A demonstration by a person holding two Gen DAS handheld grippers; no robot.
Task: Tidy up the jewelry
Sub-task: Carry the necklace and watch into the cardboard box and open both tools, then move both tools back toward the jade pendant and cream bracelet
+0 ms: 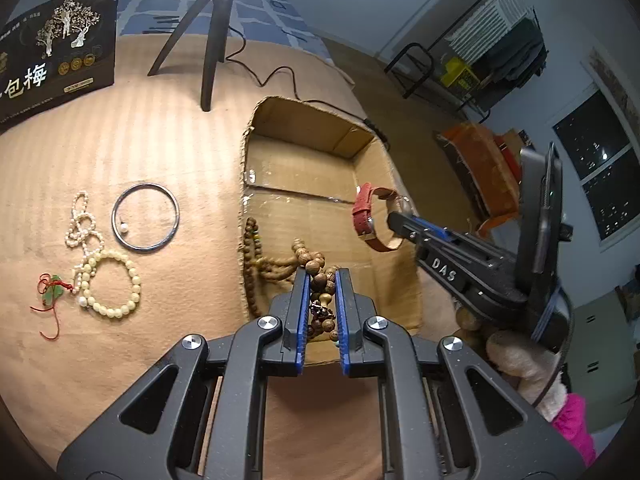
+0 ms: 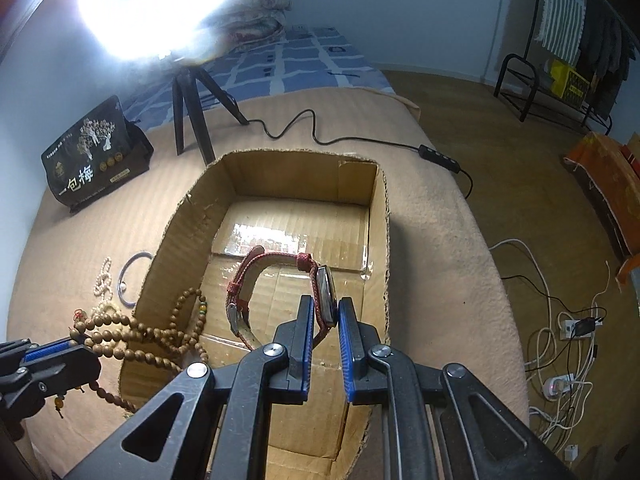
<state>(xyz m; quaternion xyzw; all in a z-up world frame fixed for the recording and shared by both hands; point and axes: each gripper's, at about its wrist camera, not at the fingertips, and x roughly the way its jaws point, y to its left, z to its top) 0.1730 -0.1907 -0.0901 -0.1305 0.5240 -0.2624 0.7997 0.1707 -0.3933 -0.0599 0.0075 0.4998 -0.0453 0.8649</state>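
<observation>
Wooden beads are clamped in the left hand-held gripper and the watch in the right hand-held gripper, above the cardboard box; both should be lowered inside before being released.

You have a matt corrugated cardboard box with glossy tape across its floor, set on a ribbed, napped tan cloth. Your wooden bead string looks smooth and dull; the watch has a rough red strap and shiny glass. The bangle is polished metal.
</observation>
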